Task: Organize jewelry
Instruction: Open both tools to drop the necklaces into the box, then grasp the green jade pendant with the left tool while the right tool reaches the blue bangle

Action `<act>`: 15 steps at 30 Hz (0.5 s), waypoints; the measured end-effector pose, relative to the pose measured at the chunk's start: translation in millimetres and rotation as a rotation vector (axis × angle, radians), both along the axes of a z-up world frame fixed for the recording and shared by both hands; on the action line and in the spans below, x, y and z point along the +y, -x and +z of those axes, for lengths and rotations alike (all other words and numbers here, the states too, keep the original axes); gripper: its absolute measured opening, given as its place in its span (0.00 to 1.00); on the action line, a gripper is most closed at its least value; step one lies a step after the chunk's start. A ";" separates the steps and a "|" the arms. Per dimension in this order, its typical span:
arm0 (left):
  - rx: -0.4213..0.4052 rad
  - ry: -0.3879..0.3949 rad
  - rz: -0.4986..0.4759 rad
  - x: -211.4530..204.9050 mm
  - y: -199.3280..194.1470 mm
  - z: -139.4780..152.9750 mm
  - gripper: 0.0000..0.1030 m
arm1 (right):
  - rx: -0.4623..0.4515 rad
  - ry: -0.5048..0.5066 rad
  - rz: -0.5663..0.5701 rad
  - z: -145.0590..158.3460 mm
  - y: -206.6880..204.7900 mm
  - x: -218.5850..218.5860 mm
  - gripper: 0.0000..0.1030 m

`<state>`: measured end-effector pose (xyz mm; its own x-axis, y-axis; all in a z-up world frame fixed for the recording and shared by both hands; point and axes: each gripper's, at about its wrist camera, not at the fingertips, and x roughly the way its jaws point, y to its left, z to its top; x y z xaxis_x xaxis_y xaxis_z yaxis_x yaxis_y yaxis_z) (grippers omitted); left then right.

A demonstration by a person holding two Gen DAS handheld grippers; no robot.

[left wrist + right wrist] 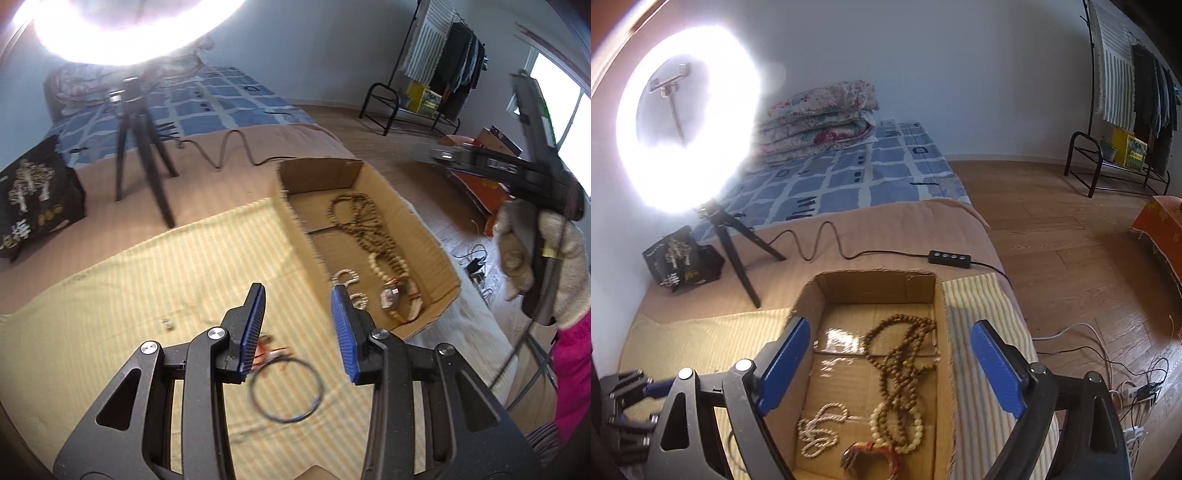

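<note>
My left gripper (298,290) hangs open over the yellow striped cloth (147,295), with nothing between its blue pads. Under it on the cloth lies a thin dark cord loop (321,387) with a red knot (271,352), and a tiny silver piece (168,325) sits to the left. My right gripper (892,323) stands wide open and empty above the cardboard box (871,288). Inside the box lie a brown bead necklace (901,362), a cream bead bracelet (918,424), a pearl chain (816,432) and a red piece (875,452).
A ring light on a black tripod (738,254) stands at the back left of the bed, its cable and switch (951,258) trailing behind the box. A black bag (33,199) sits left. A gloved hand (561,266) holds the right gripper. Cables lie on the floor to the right.
</note>
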<state>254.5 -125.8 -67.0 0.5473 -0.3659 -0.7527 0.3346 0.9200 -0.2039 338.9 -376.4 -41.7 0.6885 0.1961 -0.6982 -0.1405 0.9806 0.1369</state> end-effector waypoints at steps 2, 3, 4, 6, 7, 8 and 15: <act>-0.003 -0.012 0.014 14.4 1.3 0.5 0.36 | -0.008 0.005 0.021 4.5 10.6 6.7 0.88; -0.001 -0.017 0.018 20.7 1.6 -0.2 0.36 | -0.012 0.009 0.031 6.3 14.9 10.3 0.88; 0.001 -0.019 0.024 26.7 1.6 -1.0 0.36 | -0.015 0.011 0.040 7.9 19.3 13.4 0.88; 0.008 -0.018 0.030 35.9 2.5 -2.9 0.36 | -0.022 0.010 0.059 11.7 31.0 21.3 0.88; 0.013 -0.017 0.039 42.6 3.2 -4.8 0.36 | -0.024 0.007 0.072 13.5 37.1 25.6 0.88; 0.017 -0.017 0.045 47.8 4.0 -6.2 0.36 | -0.024 0.005 0.082 15.1 43.4 30.4 0.88; 0.039 0.001 0.084 77.4 7.5 -11.7 0.36 | -0.013 -0.001 0.146 17.3 88.0 64.3 0.88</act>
